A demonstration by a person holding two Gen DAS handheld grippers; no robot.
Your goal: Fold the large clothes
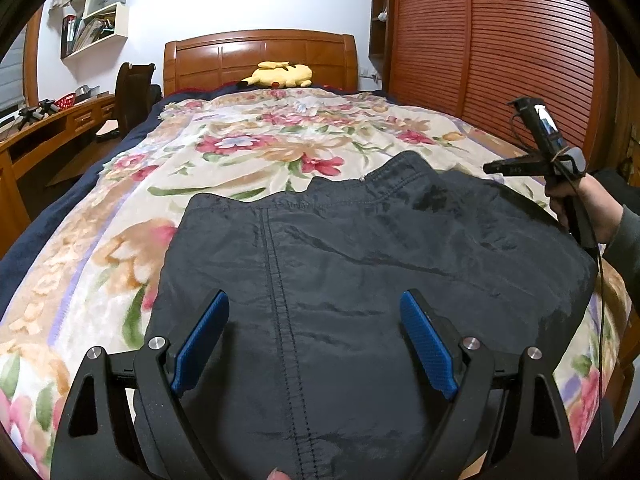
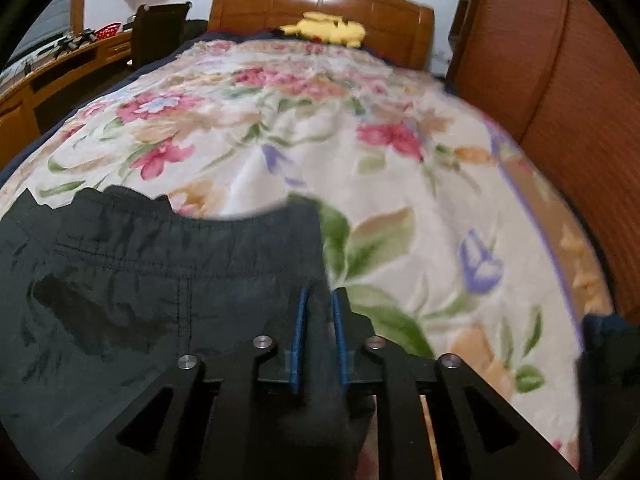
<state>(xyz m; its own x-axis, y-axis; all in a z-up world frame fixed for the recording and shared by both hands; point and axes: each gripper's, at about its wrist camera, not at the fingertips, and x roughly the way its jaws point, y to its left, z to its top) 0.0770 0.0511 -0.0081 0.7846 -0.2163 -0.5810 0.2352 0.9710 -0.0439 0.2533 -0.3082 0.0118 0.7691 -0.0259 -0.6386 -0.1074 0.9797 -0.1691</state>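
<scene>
Black garment (image 1: 360, 280) on floral blanket (image 1: 240, 152) | left hand-held gripper (image 1: 314, 340) released | right hand-held gripper (image 2: 319, 332) pinching garment edge

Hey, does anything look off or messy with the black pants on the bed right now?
Mostly tidy. The black pants lie fairly flat on the floral blanket, but the waistband edge is bunched and uneven at the far end. The right tongs pinch a raised fold of fabric; the left tongs are open above it.

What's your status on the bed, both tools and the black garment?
Left tool open, above black garment, holding nothing. Right tool shut on garment's right edge. Garment lies on floral blanket. Nothing in the way.
</scene>
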